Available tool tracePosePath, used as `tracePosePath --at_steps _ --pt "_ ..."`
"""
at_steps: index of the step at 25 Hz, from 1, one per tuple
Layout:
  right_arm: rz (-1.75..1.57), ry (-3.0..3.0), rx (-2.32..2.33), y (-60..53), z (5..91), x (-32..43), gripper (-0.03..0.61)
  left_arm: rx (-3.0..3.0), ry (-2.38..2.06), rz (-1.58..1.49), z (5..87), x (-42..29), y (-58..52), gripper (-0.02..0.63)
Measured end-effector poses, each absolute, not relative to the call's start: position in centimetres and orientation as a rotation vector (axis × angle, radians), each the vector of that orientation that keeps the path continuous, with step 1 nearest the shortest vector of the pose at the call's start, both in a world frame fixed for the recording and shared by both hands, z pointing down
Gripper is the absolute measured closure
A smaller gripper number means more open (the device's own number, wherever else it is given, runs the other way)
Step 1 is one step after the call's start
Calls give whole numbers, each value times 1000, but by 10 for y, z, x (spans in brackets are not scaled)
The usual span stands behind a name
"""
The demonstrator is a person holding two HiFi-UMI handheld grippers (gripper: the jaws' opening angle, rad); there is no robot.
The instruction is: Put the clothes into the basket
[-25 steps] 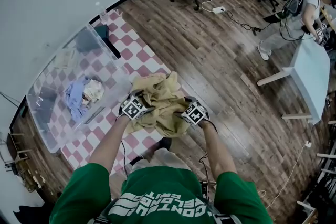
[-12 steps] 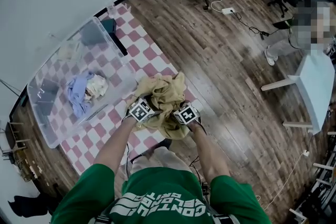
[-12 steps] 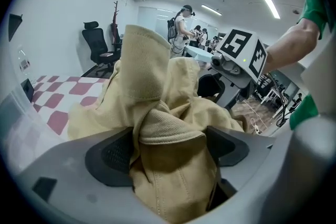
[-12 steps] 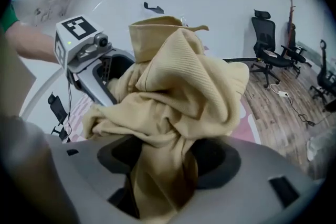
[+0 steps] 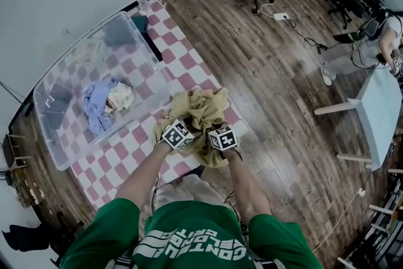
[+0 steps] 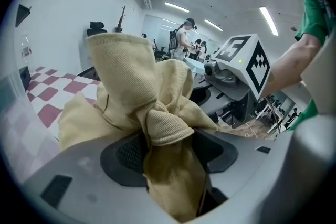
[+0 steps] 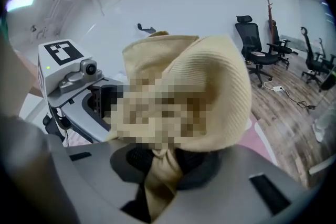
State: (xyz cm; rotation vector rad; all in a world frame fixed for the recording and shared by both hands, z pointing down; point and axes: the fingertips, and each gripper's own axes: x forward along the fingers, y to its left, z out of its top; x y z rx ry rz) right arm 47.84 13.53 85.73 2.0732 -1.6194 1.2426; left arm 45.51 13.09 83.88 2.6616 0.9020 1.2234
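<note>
As left gripper [image 6: 169, 150] and right gripper [image 7: 165, 160] fingers close, clenching garment [image 5: 201, 111], it overhangs table [image 5: 182, 63].

In the head view we look steeply down from above a green shirt [image 5: 189, 233] onto the checked table [image 5: 189, 66] and wooden floor [image 5: 277, 91], with the left gripper [image 5: 181, 128] and right gripper [image 5: 218, 133] near centre. Each gripper view sits right behind jaws that have just been closing on the yellow garment [image 5: 201, 110], so cloth fills the near field. The left one faces across the table into the room; the right one faces the white wall [image 7: 173, 2] and office chairs [image 7: 251, 47]. All three views share the garment; each gripper view catches the other's marker cube [image 6: 244, 57].
</note>
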Motion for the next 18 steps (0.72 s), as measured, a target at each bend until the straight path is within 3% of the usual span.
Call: tracePosePath --at_steps 3,18 --pt "1228 -1645 2116 133 843 480 489 2643 875 1129 825 453 135 415" --pt "975 -1687 2351 142 733 483 502 2770 1005 829 722 452 147 449"
